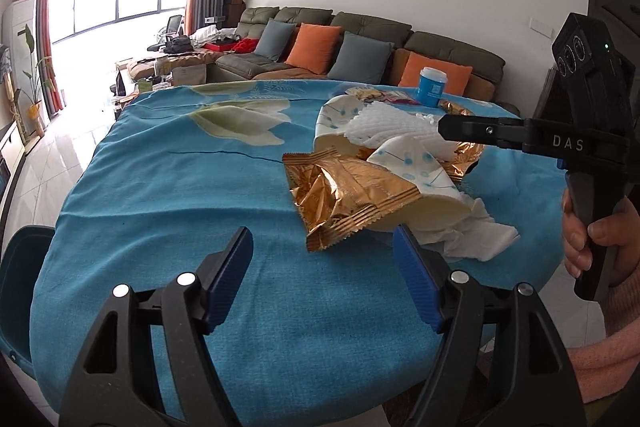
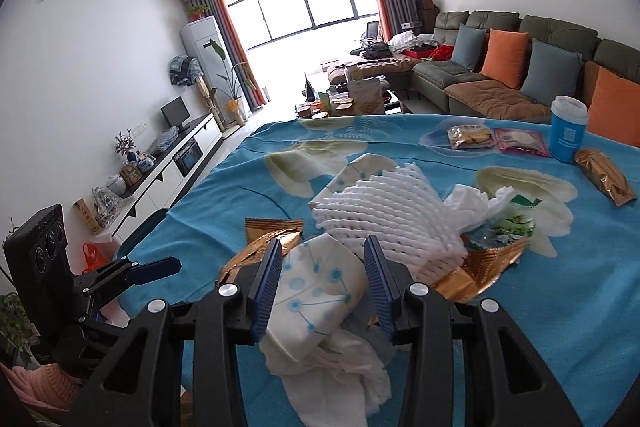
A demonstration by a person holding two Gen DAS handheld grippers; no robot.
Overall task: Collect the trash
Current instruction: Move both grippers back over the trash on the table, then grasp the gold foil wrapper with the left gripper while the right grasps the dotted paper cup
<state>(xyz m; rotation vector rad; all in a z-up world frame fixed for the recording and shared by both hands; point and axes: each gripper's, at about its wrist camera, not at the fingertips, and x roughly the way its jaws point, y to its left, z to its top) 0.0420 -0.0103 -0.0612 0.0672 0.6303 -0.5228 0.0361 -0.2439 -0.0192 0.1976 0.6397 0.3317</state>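
A heap of trash is shown near one edge of a table draped in a blue floral cloth (image 1: 168, 163). The left gripper (image 1: 322, 253) is held above the cloth with its blue-padded fingers (image 1: 230, 269) spread wide and nothing between them — a crumpled gold foil wrapper (image 1: 344, 201) lies just ahead. The right gripper (image 2: 325, 281) is lowered over a crushed paper cup (image 2: 320, 291) printed with blue dandelions; its fingers (image 2: 267, 285) stand partly open on either side of the cup, and contact cannot be confirmed. White tissue (image 2: 340, 379) is bunched beneath the cup. Behind it lie a white foam fruit net (image 2: 380, 223), a second patterned cup (image 2: 352, 171) and more gold foil (image 2: 480, 267). Farther off — well apart from the heap — a blue lidded cup (image 2: 568, 129), two snack packets (image 2: 470, 137) and another gold wrapper (image 2: 606, 177) are seen.
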